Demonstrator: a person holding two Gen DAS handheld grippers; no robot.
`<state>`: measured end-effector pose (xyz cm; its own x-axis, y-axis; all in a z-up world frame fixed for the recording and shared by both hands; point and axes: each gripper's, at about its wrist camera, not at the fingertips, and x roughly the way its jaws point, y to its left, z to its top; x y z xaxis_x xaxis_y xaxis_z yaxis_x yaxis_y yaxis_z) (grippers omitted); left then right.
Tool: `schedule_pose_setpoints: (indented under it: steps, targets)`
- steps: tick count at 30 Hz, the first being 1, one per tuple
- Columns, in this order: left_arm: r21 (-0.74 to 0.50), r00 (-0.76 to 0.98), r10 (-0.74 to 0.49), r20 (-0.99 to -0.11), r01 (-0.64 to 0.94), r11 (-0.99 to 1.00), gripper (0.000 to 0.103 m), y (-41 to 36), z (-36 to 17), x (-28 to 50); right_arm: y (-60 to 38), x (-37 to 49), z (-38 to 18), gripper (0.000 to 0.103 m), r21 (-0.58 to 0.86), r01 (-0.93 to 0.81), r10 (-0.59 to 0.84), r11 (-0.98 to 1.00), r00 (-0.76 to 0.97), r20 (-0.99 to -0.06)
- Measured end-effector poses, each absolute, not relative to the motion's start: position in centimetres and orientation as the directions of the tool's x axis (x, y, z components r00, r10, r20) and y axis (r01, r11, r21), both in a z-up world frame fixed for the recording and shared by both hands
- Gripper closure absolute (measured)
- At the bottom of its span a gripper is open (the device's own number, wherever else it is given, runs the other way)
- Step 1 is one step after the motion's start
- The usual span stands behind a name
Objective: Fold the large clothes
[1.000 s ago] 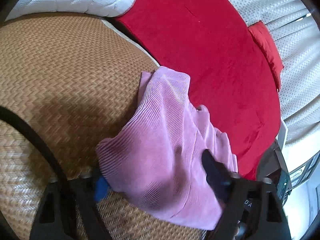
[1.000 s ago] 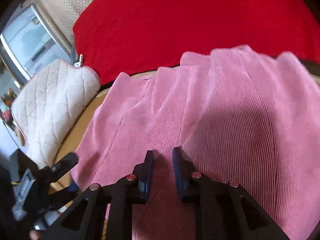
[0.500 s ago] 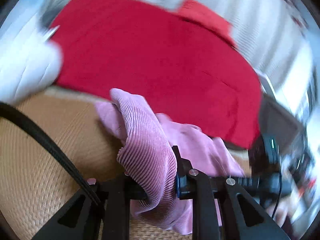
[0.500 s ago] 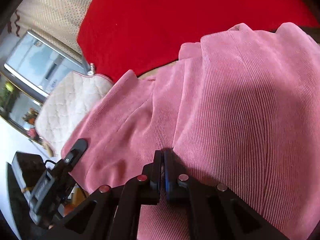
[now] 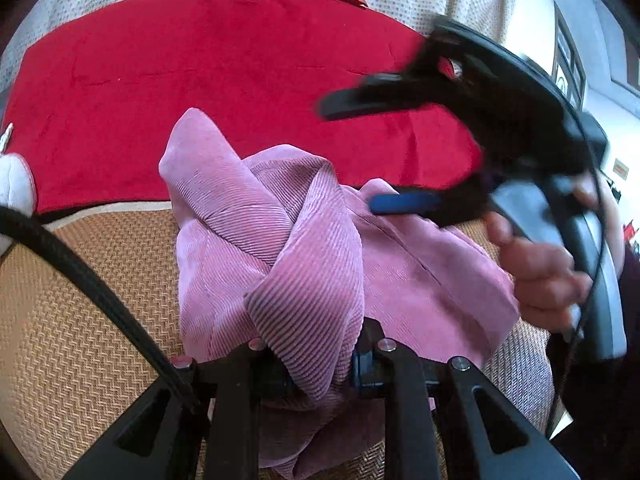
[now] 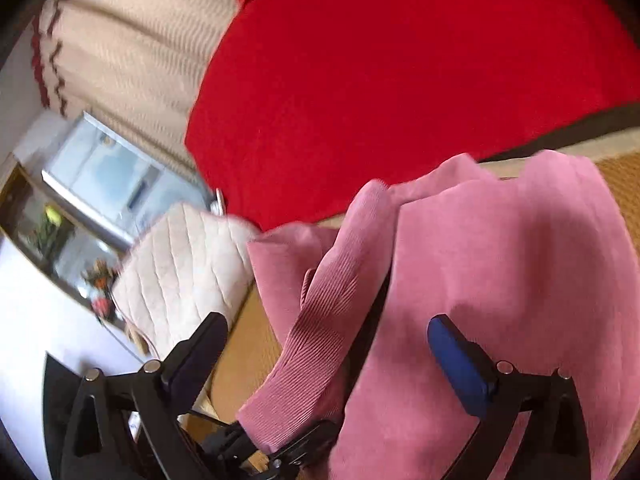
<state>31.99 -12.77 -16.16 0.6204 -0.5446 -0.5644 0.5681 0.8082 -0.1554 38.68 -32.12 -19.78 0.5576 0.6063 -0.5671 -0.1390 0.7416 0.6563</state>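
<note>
the pink ribbed garment point(image 5: 280, 264) lies bunched on the woven straw mat point(image 5: 80, 320), at the mat edge nearest the red blanket point(image 5: 240, 80). the garment is creased into several rolled folds and is not flat.

left gripper point(image 5: 320, 364): its jaws are closed on a thick fold of the garment. the fold rises from between the two fingers and leans away from the camera; the rest of the fabric spreads forward and to the right of this gripper. a black cable point(image 5: 100, 292) crosses the left part of the left wrist view over the mat.

right gripper point(image 6: 332, 356): its jaws stand wide apart and hold nothing. one finger carries a blue pad point(image 6: 460, 364). in the right wrist view the garment point(image 6: 500, 300) lies below and ahead of the spread fingers, with a narrow ribbed strip of it running down between them. in the left wrist view the same gripper point(image 5: 380, 156) hovers above the right part of the garment, blurred, with its blue pad just over the fabric; contact cannot be determined. the person's right hand point(image 5: 544, 272) grasps its handle.

a white quilted pillow point(image 6: 180, 276) lies just beside the garment on the left of the right wrist view. a dotted cream curtain point(image 6: 132, 48) hangs behind the blanket.
</note>
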Motion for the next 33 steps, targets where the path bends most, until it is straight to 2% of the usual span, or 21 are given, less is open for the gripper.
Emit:
schedule_pose_setpoints:
  steps: [6,10,12,13,17,20,22,26,27,29,31,33]
  targets:
    - [-0.175,0.61,-0.56,-0.56,0.574,0.8,0.083,-10.9,-15.8,31.0,-24.9,42.6,-19.0,0.001,0.466,-0.263,0.536,0.844,0.413,-0.736]
    - [-0.18,0.597,-0.576,-0.558,0.591,0.786,0.081,-10.0,-15.8,30.9,-21.6,43.5,-20.4,0.003,0.34,-0.295,0.433,0.893,0.356,-0.828]
    - [-0.204,0.574,-0.598,-0.559,0.605,0.77,0.079,-9.2,-15.5,30.9,-20.6,44.1,-22.2,0.029,0.267,-0.283,0.352,0.921,0.312,-0.882]
    - [-0.217,0.551,-0.616,-0.563,0.62,0.754,0.079,-8.5,-15.3,30.9,-20.5,44.3,-23.1,0.062,0.26,-0.285,0.34,0.923,0.286,-0.896]
    - [-0.304,0.487,-0.708,-0.512,0.668,0.679,0.079,-3.2,-12.6,30.2,-21.4,43.4,-22.9,0.074,0.292,-0.238,0.36,0.926,0.337,-0.87]
    - [-0.436,0.512,-0.731,-0.452,0.588,0.681,0.078,1.9,-12.1,31.6,-22.5,42.7,-22.3,0.077,0.319,-0.199,0.373,0.926,0.371,-0.85]
    - [-0.534,0.5,-0.729,-0.468,0.498,0.683,0.078,3.3,-13.4,34.0,-23.0,41.9,-21.8,0.078,0.35,-0.184,0.396,0.918,0.397,-0.828]
    - [-0.529,0.401,-0.706,-0.584,0.471,0.706,0.078,-1.4,-17.0,37.0,-23.8,39.9,-20.2,0.08,0.399,-0.178,0.433,0.9,0.472,-0.768]
    - [-0.546,0.386,-0.715,-0.583,0.466,0.697,0.078,-2.1,-17.3,37.2,-23.8,39.3,-19.5,0.08,0.396,-0.184,0.433,0.9,0.494,-0.754]
    - [-0.592,0.374,-0.749,-0.547,0.46,0.662,0.078,-3.2,-16.6,37.4,-24.2,38.1,-18.1,0.081,0.378,-0.188,0.418,0.906,0.533,-0.736]
    - [-0.561,0.416,-0.768,-0.487,0.525,0.64,0.078,-4.4,-14.0,36.9,-26.0,36.5,-16.6,0.082,0.382,-0.175,0.407,0.907,0.593,-0.695]
    - [-0.518,0.442,-0.782,-0.439,0.587,0.622,0.072,-6.1,-12.1,36.1,-29.1,34.7,-14.3,0.083,0.401,-0.163,0.401,0.901,0.662,-0.633]
